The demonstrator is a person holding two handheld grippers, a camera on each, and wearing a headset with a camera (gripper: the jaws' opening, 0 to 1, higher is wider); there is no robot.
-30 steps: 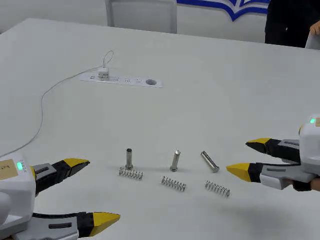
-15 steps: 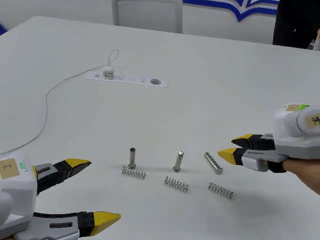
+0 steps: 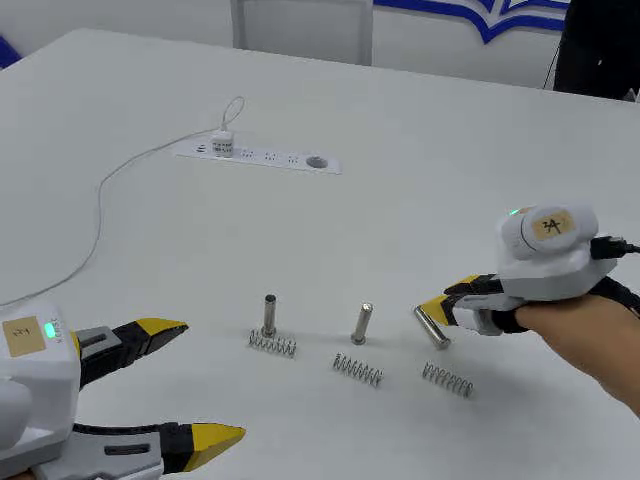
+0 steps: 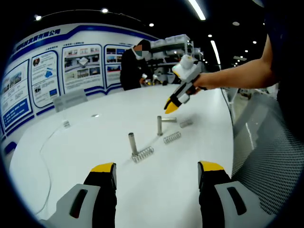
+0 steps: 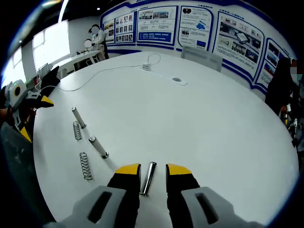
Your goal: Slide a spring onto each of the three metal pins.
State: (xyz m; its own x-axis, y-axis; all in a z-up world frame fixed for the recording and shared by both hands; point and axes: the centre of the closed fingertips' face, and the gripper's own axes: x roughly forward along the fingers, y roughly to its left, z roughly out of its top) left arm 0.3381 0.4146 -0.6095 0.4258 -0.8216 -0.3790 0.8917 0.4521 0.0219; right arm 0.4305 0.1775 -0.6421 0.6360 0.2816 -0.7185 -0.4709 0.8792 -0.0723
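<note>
Pin [image 5: 148, 176], rightmost of three: lies flat on the white table [image 3: 450, 180], lengthwise in the gap between the jaws of the right gripper [image 3: 445, 303]. Jaws narrow, a little wider than the pin, not clamped on it. Held by a hand [image 3: 560, 325] reaching in from the right edge of the head view, forearm low, tips pointing left and down at the tabletop. Lower left corner of the head view: left gripper [image 3: 195, 382], jaws spread wide, nothing between them, tips aimed right, well apart from the row of parts.

Broad white table with a rounded edge. Upper middle of the head view: power strip [image 3: 265, 157] with a white plug [image 3: 223, 143] and a cable [image 3: 100, 200] curving off to the left edge. Chair back [image 3: 305, 25] at the top edge. Blue-and-white display boards [image 5: 190, 26] along the walls in both gripper views.

Centre of the head view, left of the right gripper: left pin [image 3: 270, 313] and middle pin [image 3: 361, 323], both standing upright. Just below the pins: left spring [image 3: 272, 344], middle spring [image 3: 357, 369] and right spring [image 3: 447, 380], flat in a row, one beside each pin, none on a pin; right spring just below the right gripper's tips.
</note>
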